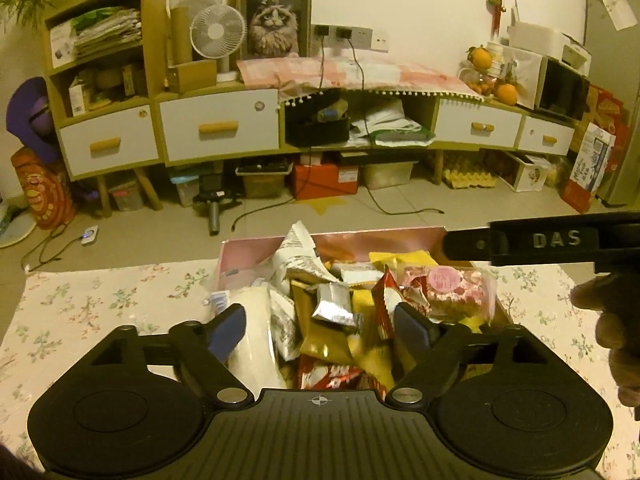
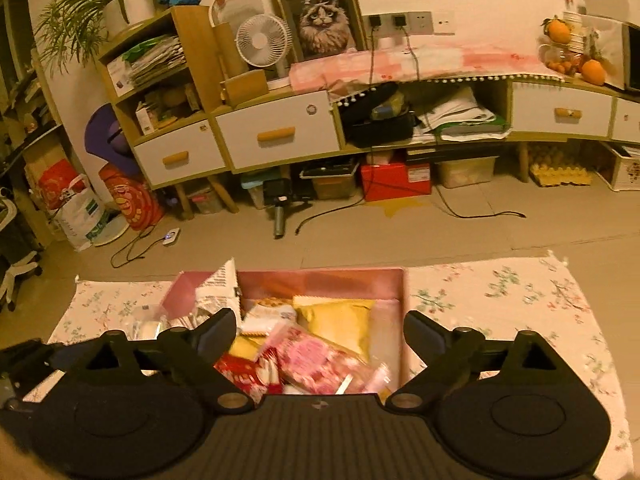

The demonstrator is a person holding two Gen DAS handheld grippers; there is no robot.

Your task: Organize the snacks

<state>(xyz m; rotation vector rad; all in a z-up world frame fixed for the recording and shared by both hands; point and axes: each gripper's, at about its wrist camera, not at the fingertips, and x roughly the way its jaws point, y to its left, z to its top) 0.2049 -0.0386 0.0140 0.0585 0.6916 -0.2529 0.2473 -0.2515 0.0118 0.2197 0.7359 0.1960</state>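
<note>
Floral cloth (image 1: 100,304) covers the work surface, with tiled floor (image 1: 440,204) and a long low cabinet (image 1: 220,124) beyond it at 12 o'clock.

Left gripper (image 1: 320,326): jaws stand apart, with nothing pressed between the blue pads. It hangs over the near edge of the pink box (image 1: 360,240), pointing down into it. Below the gap lie a silver wrapped snack (image 1: 334,300) and a gold pouch (image 1: 324,346). A white packet (image 1: 256,344) sits just behind the left finger at 9 o'clock. A red wrapper (image 1: 332,374) lies at 6 o'clock, close to the gripper body. A pink-and-white packaged cake (image 1: 456,292) rests at 2 o'clock, near the right wall of the box. A crumpled black-and-white printed packet (image 1: 300,256) sticks up at 12 o'clock.

Right gripper (image 2: 320,332): jaws stand apart, empty. It hangs over the same pink box (image 2: 340,282). A pink patterned packet (image 2: 316,360) lies under the gap, blurred in this view. A gold packet (image 2: 344,320) lies at 12 o'clock against the far wall. A red packet (image 2: 244,372) lies at 8 o'clock beside the left finger.

In the left wrist view the right gripper's black arm (image 1: 560,242) enters at 3 o'clock, above the box edge, with a hand (image 1: 612,320) below it.

On the cabinet top stand a white fan (image 2: 264,40) and a framed cat picture (image 2: 322,26).
</note>
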